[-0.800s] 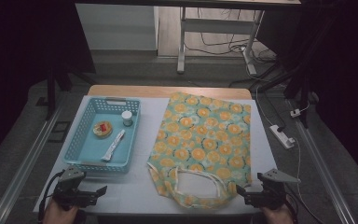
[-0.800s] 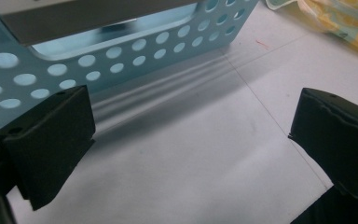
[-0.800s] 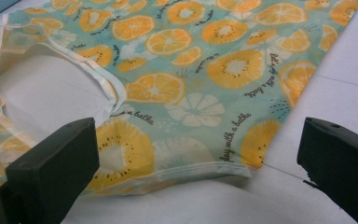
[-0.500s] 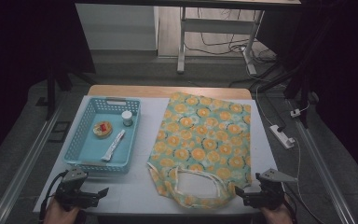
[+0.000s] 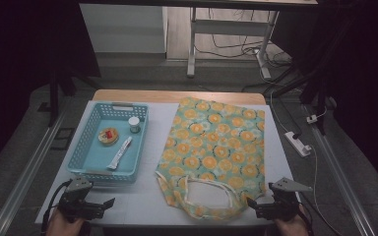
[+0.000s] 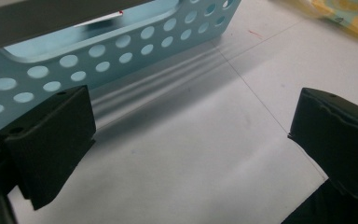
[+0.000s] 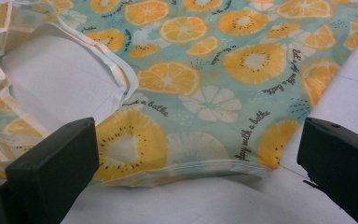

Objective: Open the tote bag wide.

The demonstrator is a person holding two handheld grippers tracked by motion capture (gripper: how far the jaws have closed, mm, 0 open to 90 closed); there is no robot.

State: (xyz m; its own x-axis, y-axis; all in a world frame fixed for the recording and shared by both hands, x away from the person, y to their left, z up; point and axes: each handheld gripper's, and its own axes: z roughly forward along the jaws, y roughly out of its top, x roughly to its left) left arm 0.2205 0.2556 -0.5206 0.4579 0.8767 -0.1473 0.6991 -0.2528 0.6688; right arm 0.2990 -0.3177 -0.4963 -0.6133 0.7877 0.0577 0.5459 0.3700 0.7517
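Grippers spread, empty | left gripper near basket | right gripper at bag hem

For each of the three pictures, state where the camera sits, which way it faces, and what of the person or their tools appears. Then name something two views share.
High view: above the person's side, looking forward and down at the table; both hands and grippers show.
Left gripper view: on the left gripper, facing the blue basket; its open jaws show.
Right gripper view: on the right gripper, facing the orange-print bag; its open jaws show.
Shared: the bag appears in all three views.
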